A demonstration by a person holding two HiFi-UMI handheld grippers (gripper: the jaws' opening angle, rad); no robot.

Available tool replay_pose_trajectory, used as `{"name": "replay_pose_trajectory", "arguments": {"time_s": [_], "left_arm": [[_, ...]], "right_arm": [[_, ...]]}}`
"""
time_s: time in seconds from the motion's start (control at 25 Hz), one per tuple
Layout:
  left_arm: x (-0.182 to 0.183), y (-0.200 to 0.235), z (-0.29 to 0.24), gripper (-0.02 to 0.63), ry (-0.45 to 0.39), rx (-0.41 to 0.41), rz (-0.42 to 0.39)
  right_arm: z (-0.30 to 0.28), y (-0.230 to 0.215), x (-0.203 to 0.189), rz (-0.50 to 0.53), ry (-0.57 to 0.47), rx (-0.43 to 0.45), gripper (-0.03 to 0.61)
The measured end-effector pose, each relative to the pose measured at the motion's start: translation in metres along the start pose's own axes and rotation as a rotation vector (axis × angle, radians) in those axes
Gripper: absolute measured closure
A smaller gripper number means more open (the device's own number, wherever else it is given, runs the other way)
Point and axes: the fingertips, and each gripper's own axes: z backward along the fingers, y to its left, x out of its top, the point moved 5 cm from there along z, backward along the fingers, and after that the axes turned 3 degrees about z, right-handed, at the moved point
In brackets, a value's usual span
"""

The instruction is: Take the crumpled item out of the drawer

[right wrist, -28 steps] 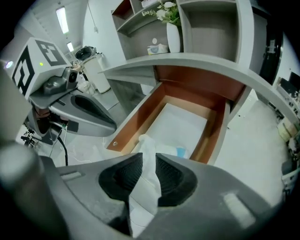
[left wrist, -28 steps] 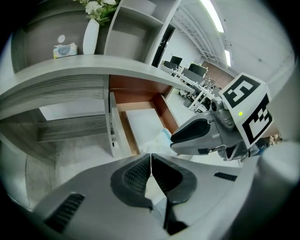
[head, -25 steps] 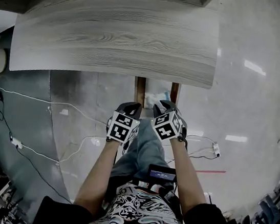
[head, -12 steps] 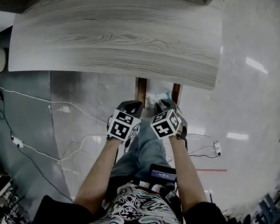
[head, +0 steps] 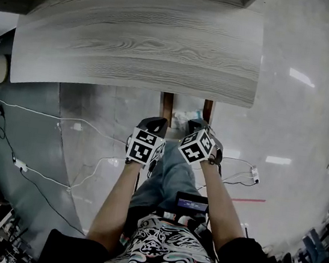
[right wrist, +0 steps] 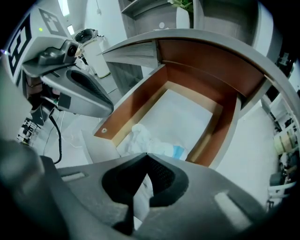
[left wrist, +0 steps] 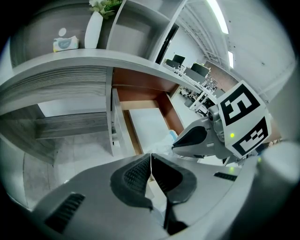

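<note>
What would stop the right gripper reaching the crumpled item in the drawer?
Probably nothing: the drawer is open and the crumpled item lies uncovered at its front, just ahead of the right gripper, whose shut jaws need opening.

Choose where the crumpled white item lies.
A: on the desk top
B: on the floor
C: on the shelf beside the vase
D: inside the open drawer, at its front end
D: the right gripper view shows the crumpled item lying on the pale bottom of the open drawer, at its front end.
</note>
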Motion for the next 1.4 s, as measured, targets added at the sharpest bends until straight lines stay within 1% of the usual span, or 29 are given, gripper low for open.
{"name": "replay_pose_trajectory", "arguments": {"time_s": [0.44, 0.64, 0.84, 1.12, 1.28, 1.4], "left_arm": [[0.003, -0.005, 0.002, 0.606, -0.005, 0.002, 0.005], [0.012, -0.004, 0.009, 0.606, -0.052, 0.015, 0.049], [0.014, 0.002, 0.018, 0.606, -0.066, 0.041, 0.084], [0.021, 0.001, 0.037, 0.606, -0.093, 0.056, 0.094], [0.033, -0.003, 0.048, 0.607, -0.143, 0.05, 0.112], [0.042, -0.007, 0.055, 0.607, -0.162, 0.059, 0.083]], "right_arm": [[0.01, -0.002, 0.005, -0.002, -0.03, -0.012, 0.572], [0.018, -0.005, 0.01, -0.016, -0.065, -0.033, 0.571], [0.031, -0.003, 0.016, -0.032, -0.097, -0.051, 0.571], [0.054, -0.002, 0.023, -0.047, -0.147, -0.078, 0.571], [0.069, -0.005, 0.031, -0.041, -0.177, -0.101, 0.571], [0.081, -0.007, 0.035, -0.058, -0.204, -0.116, 0.572]]}}
